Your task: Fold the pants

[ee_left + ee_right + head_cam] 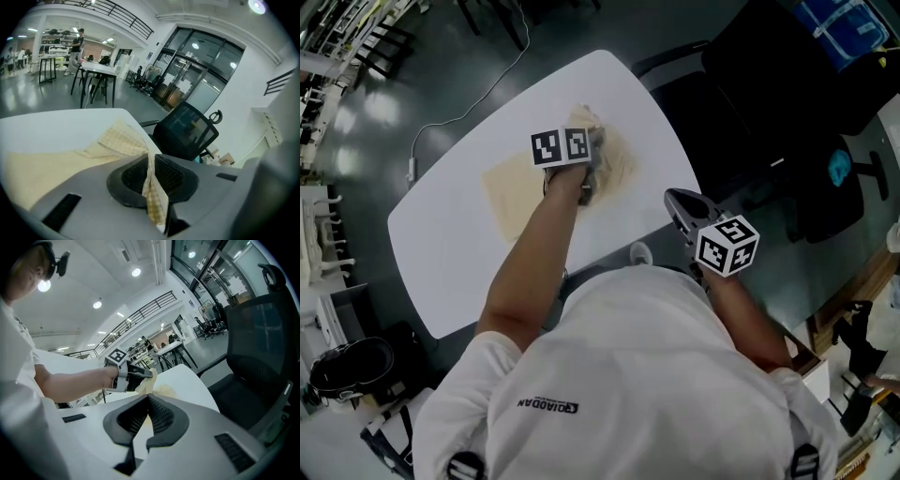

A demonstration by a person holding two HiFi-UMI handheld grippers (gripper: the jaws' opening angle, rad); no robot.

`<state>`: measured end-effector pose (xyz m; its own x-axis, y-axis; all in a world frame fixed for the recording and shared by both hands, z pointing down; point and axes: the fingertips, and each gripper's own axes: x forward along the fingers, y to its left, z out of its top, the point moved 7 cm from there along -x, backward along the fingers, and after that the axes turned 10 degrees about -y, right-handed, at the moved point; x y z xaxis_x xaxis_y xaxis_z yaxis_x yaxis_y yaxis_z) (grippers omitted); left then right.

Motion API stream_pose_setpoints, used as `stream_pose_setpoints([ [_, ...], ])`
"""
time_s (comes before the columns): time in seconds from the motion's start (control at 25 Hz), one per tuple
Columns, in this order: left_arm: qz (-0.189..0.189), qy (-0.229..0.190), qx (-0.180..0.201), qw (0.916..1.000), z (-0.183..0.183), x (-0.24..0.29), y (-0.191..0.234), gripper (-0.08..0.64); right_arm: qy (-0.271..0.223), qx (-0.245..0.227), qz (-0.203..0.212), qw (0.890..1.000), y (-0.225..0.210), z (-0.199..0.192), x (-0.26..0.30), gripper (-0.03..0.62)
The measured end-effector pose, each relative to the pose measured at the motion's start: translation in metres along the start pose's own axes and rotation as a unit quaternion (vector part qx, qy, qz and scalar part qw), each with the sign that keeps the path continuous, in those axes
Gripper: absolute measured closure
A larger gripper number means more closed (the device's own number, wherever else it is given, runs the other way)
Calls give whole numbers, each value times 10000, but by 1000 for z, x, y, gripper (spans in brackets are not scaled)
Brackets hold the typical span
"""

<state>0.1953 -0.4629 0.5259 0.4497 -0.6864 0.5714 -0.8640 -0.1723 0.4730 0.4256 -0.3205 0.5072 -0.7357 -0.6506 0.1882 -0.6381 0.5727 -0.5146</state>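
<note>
Cream checked cloth: pants (511, 192), spread on the white table (450, 272); in the head view the long axis runs roughly left to right, a little uphill to the right, flat at the left end and bunched up at the right end; one lifted fold rises into the left gripper (151, 159).
Left gripper: jaws pinched narrow on that fold, cloth pressed between the ribbed pads; bare forearm stretched forward over the table, gripper tilted down toward the top.
Right gripper (147, 398): jaws closed together with nothing between them; arm bent and kept close to the body, gripper near level, tips just beside the table's right edge, well apart from the pants.
Writing: "QIAODAN" in dark print on the back of the white shirt (628, 375), upside down in the head view; black-and-white square markers on both cubes.
Chair (750, 122): black mesh, beyond the table's right side.
</note>
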Motion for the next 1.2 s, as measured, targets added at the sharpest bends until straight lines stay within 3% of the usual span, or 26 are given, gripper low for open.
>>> stream_pose_setpoints([
  [0.28, 240, 273, 30, 9993, -36, 44, 7, 480, 87, 54, -133, 9999, -9, -5, -7, 575],
  [0.36, 79, 360, 79, 9993, -41, 53, 2, 459, 85, 79, -171, 9998, -11, -6, -9, 575],
  [0.44, -227, 317, 109, 9992, -40, 56, -9, 383, 74, 93, -196, 9997, -13, -6, -10, 575],
  [0.72, -663, -256, 153, 9974, -21, 16, -31, 384, 112, 18, -67, 9999, -10, -4, -3, 575],
  [1.0, -530, -1038, 68, 9932, -5, -51, -13, 473, 148, -279, 390, 9987, 14, 6, 24, 575],
  [1.2, -402, -1909, -47, 9808, 3, -118, 3, 529, 142, -559, 776, 9953, 37, 12, 46, 575],
])
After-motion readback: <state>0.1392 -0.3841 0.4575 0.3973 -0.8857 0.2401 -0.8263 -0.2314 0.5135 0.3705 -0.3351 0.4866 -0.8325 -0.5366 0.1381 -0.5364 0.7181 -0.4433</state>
